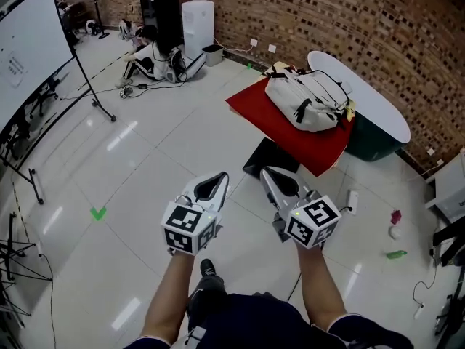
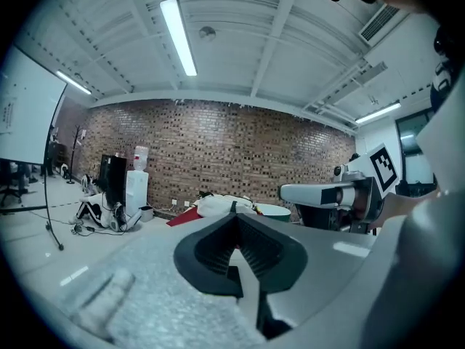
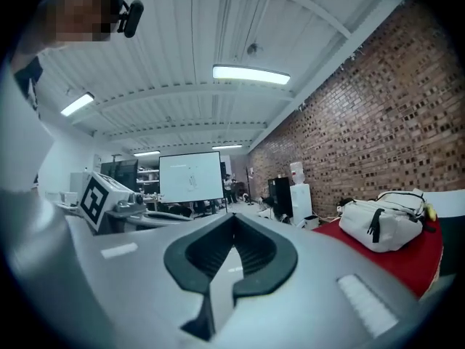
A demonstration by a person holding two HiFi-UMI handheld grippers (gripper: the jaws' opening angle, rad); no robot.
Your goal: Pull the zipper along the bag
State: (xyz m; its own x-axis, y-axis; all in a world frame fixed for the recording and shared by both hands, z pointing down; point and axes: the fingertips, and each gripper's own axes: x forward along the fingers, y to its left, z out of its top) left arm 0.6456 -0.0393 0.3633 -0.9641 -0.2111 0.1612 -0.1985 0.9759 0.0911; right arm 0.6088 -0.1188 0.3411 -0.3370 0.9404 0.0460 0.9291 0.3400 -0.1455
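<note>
The left gripper (image 1: 216, 179) and right gripper (image 1: 269, 174) are held side by side above the tiled floor (image 1: 145, 166), each with its jaws pressed together and nothing between them. Well ahead and to the right, the pale bag (image 1: 309, 100) lies on a red cloth (image 1: 320, 147) beside a white oval table (image 1: 378, 104) by the brick wall. Its zipper seems too small to make out from here
</note>
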